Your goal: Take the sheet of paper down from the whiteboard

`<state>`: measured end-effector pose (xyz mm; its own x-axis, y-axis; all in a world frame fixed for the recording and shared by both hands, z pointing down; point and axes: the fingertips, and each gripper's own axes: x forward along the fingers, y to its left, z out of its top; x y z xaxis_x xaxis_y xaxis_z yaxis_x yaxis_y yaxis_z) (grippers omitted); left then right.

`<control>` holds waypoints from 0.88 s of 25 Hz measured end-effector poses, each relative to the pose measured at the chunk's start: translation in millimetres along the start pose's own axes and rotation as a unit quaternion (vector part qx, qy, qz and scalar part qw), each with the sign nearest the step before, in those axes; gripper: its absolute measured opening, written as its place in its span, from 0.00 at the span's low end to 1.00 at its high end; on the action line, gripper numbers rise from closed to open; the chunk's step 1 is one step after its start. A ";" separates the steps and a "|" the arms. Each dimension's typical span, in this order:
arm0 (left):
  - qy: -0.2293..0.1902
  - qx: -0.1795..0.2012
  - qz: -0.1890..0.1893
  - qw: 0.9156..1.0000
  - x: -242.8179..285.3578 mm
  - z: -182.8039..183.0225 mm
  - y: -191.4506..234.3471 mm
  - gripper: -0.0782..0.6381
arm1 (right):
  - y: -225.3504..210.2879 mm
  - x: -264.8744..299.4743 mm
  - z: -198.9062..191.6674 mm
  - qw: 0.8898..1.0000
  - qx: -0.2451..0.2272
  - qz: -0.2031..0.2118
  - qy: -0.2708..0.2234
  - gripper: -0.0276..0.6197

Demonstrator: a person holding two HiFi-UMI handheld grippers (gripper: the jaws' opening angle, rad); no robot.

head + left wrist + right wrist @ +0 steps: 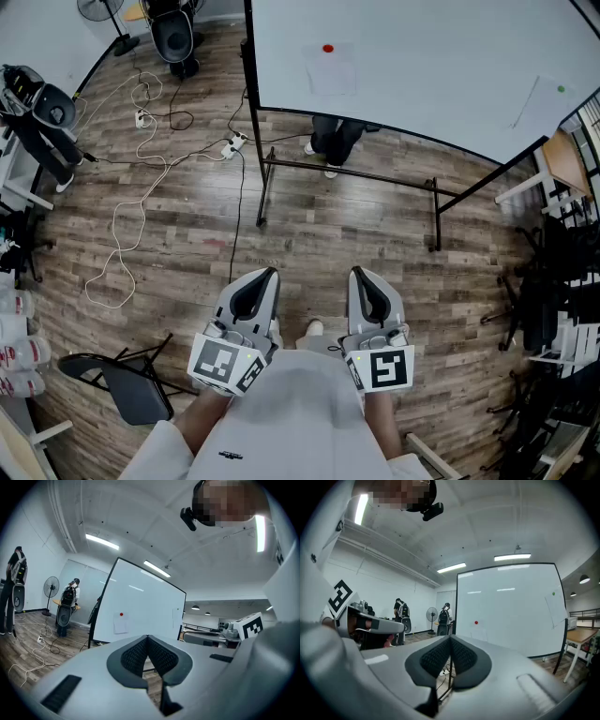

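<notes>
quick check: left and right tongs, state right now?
Left tongs: closed, holding nothing.
Right tongs: closed, holding nothing.

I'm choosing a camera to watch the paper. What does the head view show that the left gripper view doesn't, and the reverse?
Only the head view: the white cable looped across the floor and the black chair beside the left gripper. Only the left gripper view: the ceiling lights. Both: the whiteboard with the sheet of paper hanging under a red magnet.
</notes>
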<state>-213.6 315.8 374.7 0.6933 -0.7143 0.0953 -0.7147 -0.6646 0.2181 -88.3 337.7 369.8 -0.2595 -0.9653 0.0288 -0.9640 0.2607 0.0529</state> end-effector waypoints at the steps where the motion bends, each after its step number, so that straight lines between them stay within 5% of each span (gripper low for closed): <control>1: 0.000 0.000 0.001 1.000 -0.5 -0.5 -6.1 0.12 | -2.6 -5.6 0.4 1.000 0.002 0.001 -0.002 0.06; 22: -0.001 0.007 0.017 1.000 49.8 -9.4 -64.5 0.12 | -79.2 -35.2 -15.0 1.000 0.015 0.014 -0.004 0.06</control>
<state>-132.1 325.2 374.5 0.6682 -0.7371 0.1013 -0.7393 -0.6424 0.2019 -1.9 351.2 379.6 -0.2860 -0.9580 0.0214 -0.9579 0.2864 0.0216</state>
